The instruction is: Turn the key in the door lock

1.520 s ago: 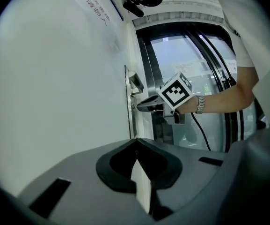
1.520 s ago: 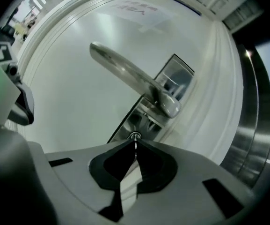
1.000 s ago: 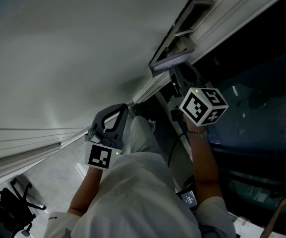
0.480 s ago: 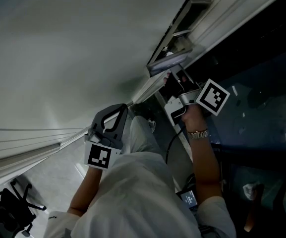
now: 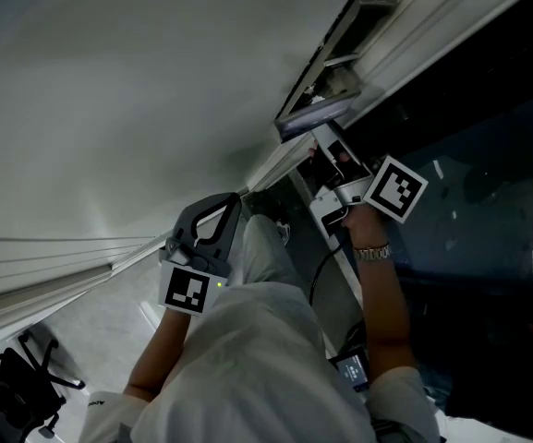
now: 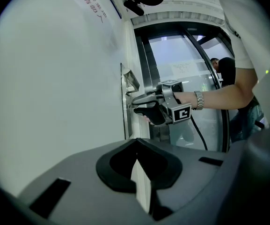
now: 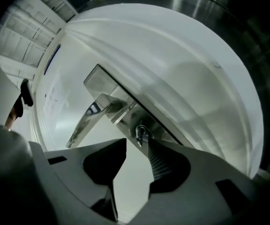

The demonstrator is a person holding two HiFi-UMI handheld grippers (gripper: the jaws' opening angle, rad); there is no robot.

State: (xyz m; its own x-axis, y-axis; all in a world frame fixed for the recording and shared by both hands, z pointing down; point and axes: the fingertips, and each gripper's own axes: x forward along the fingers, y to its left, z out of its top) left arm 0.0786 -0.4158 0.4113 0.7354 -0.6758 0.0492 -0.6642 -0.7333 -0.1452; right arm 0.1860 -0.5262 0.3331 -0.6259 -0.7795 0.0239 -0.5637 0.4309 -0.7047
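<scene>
Head view: right gripper at the door's lock plate; left gripper well apart, by the wall.
Left gripper view: jaws together, gripping nothing.
Right gripper view: jaws apart, just opened; key in the lock at one pad's tip, ungripped, beside the handle.

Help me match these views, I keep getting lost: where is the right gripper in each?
Head view: right gripper right of centre.
Left gripper view: right gripper mid-frame.
Right gripper view: right gripper at bottom; jaws just opened, key between their tips.
Shared landmark: door handle.
</scene>
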